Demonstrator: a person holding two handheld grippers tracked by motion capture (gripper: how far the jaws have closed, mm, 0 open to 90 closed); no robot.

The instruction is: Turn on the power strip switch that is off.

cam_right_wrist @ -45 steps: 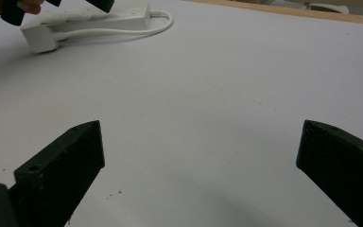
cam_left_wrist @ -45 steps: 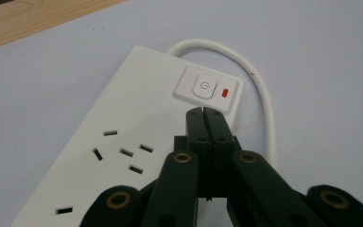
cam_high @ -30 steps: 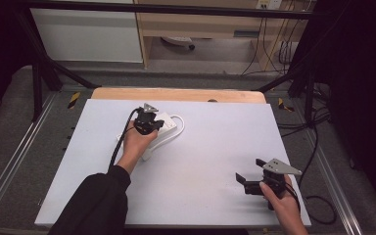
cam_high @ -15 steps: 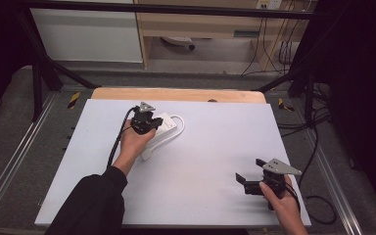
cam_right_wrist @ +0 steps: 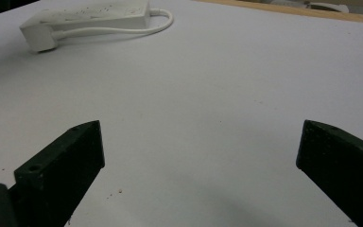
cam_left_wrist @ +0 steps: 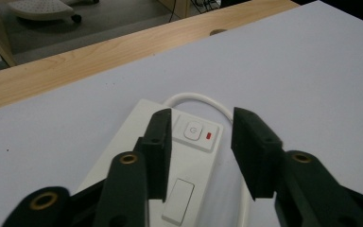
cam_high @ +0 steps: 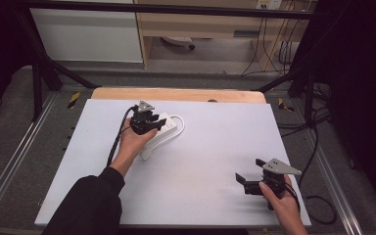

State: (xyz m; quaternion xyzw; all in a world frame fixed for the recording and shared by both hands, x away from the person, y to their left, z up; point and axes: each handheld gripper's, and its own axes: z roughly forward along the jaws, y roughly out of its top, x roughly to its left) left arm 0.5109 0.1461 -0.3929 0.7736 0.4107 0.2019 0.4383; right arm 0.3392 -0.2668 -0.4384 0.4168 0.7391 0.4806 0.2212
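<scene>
Two grippers | left gripper just opening over power strip | right gripper spread, empty

The left gripper hides much of the power strip, perhaps its sockets.

A smooth white plastic power strip with a faintly glossy switch and rubbery white cable lies on a matt pale tabletop edged by grained light wood; the left gripper is matt black plastic.
</scene>
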